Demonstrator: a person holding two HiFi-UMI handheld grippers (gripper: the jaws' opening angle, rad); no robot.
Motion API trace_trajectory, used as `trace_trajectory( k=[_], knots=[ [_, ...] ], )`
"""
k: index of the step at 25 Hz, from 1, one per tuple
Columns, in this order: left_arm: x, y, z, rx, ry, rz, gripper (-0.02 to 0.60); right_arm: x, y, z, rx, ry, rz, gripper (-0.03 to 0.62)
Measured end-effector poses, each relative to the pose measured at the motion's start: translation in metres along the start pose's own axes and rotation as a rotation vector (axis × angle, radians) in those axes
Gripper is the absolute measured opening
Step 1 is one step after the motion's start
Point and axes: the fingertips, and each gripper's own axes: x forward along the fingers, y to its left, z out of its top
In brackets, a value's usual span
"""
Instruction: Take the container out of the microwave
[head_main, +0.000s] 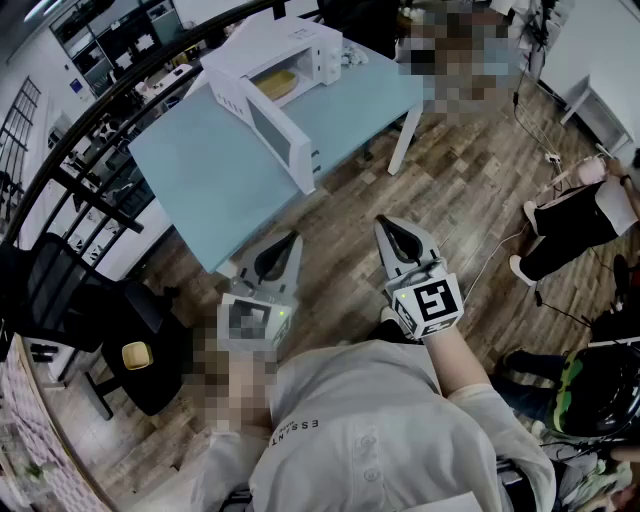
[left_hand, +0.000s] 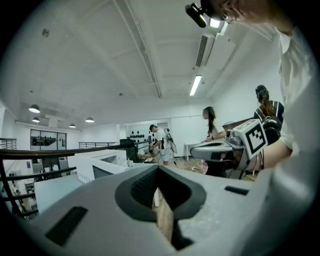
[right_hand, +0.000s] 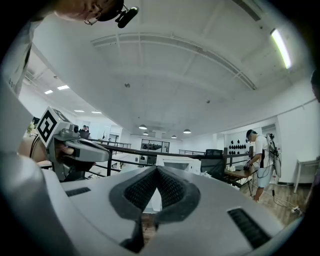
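Note:
A white microwave stands on the far side of a light blue table, and its door hangs open toward me. Inside it lies a yellow container. My left gripper and my right gripper are held side by side over the wooden floor, short of the table's near corner. Both are shut with nothing between the jaws. The left gripper view shows its closed tips with the microwave small beyond them. In the right gripper view the tips also meet.
A black railing curves behind the table. A black office chair stands at the left. A person sits at the right amid cables, and another person stands at a desk farther off.

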Motion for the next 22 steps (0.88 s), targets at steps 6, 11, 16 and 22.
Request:
trace_trajectory(
  k=[6,11,16,22],
  knots=[
    [0.008,-0.002,0.000,0.004,-0.003,-0.013,-0.006,0.000,-0.008,-0.006,0.016,0.014,-0.015,0.015],
    [0.016,-0.003,-0.003,-0.009,-0.001,-0.019,-0.006,0.002,-0.013,-0.011,0.023,0.028,-0.011,0.015],
    [0.025,0.002,-0.008,-0.021,0.002,-0.022,-0.006,0.008,-0.019,-0.014,0.023,0.014,-0.004,0.016],
    [0.041,0.009,-0.019,-0.044,0.013,-0.024,-0.006,0.019,-0.041,-0.024,-0.020,0.056,-0.001,0.193]
  ],
)
